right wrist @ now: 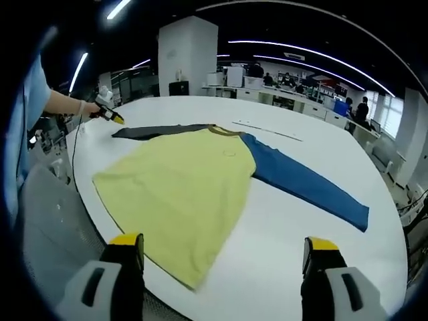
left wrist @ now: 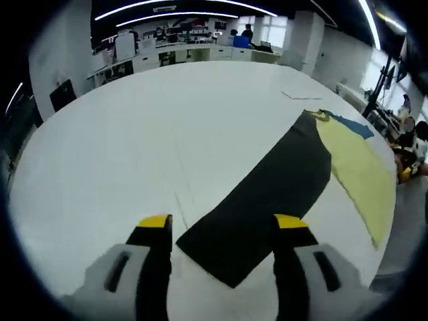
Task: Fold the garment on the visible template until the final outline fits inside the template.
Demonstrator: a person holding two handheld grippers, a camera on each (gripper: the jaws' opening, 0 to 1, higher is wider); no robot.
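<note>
A long-sleeved shirt lies flat on the white table (right wrist: pixel 281 214). Its body (right wrist: pixel 180 187) is yellow, one sleeve (right wrist: pixel 304 184) is blue, the other sleeve (right wrist: pixel 157 131) is dark grey. In the left gripper view the dark sleeve (left wrist: pixel 264 194) runs toward me, its cuff end between my jaws, with the yellow body (left wrist: pixel 361 170) at the right. My left gripper (left wrist: pixel 223 224) stands open over that cuff; it also appears far left as the left gripper (right wrist: pixel 108 116), held by a hand. My right gripper (right wrist: pixel 224 244) is open just above the shirt's hem side. No template outline is discernible.
The table edge runs close to the shirt's hem (right wrist: pixel 114 221). A thin strip (right wrist: pixel 267 129) lies on the table beyond the collar. Desks, a pillar (right wrist: pixel 187 57) and people stand in the background. A person's blue sleeve (right wrist: pixel 27 134) is at the left.
</note>
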